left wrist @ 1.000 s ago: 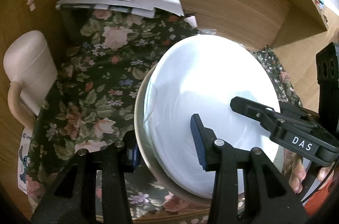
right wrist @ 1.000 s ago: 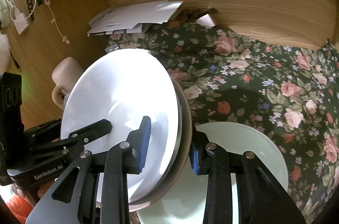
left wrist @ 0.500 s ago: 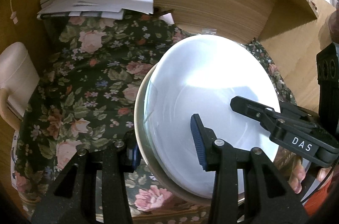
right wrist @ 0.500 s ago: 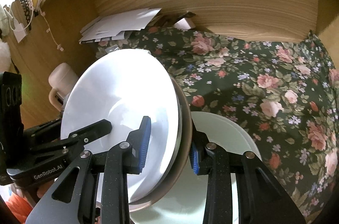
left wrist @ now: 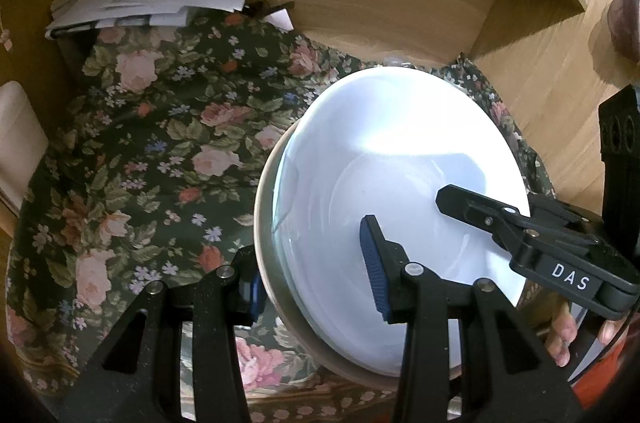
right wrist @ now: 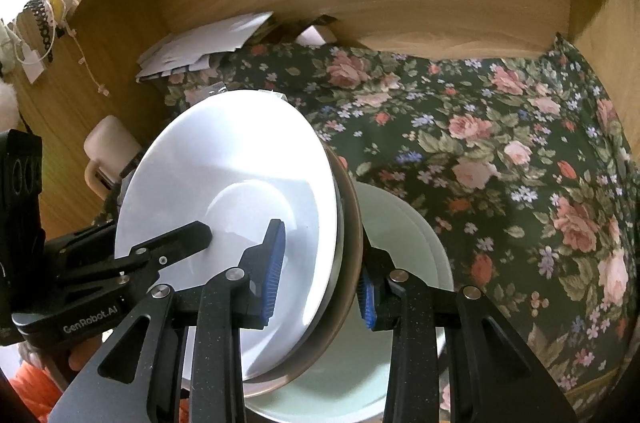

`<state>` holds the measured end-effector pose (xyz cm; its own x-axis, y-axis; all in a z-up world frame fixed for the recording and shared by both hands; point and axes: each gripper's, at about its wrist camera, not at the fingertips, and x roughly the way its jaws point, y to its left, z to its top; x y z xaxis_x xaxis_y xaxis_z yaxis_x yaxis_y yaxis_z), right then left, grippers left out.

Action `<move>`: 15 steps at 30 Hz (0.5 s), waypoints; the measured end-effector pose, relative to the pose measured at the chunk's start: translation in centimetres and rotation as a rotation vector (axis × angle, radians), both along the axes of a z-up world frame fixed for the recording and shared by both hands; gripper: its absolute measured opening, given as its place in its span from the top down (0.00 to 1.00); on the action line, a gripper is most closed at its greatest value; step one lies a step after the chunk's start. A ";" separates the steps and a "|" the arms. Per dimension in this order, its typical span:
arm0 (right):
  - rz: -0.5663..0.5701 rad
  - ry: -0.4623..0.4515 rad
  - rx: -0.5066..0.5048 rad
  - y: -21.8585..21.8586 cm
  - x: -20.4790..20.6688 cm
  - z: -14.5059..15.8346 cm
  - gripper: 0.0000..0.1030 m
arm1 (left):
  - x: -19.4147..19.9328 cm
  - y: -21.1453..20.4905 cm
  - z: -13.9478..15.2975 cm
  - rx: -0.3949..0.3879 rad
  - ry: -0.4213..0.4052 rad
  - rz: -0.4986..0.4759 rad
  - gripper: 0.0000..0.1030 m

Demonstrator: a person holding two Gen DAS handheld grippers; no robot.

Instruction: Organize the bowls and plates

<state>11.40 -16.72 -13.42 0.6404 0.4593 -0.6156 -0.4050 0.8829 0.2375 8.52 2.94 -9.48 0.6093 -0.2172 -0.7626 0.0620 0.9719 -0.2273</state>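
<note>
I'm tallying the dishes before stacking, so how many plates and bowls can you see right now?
3: a white plate nested in a brown-rimmed dish, both clamped by both grippers, and a pale green plate on the floral cloth beneath. More may be hidden.

The stacked plates [right wrist: 240, 183] hide much of the pale green plate [right wrist: 400, 243] beneath.

Stacked plates [left wrist: 392, 159] between left gripper [left wrist: 316, 275] jaws

"DAS" on right gripper [left wrist: 468, 201]; "GenRobot.AI" on left gripper [right wrist: 200, 235].
</note>
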 end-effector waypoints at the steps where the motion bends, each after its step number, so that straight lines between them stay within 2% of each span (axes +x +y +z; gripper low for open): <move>1: -0.002 0.008 0.001 -0.2 0.1 -0.2 0.71 | 0.0 -0.1 -0.1 0.000 0.005 -0.002 0.59; 9: -0.025 0.057 0.012 -1.4 1.4 -2.0 0.71 | 1.1 -1.6 -1.5 0.018 0.055 -0.023 0.59; 15: -0.024 0.027 -0.008 -1.4 1.6 -2.0 0.71 | 1.8 -1.9 -2.0 0.006 0.078 -0.032 0.59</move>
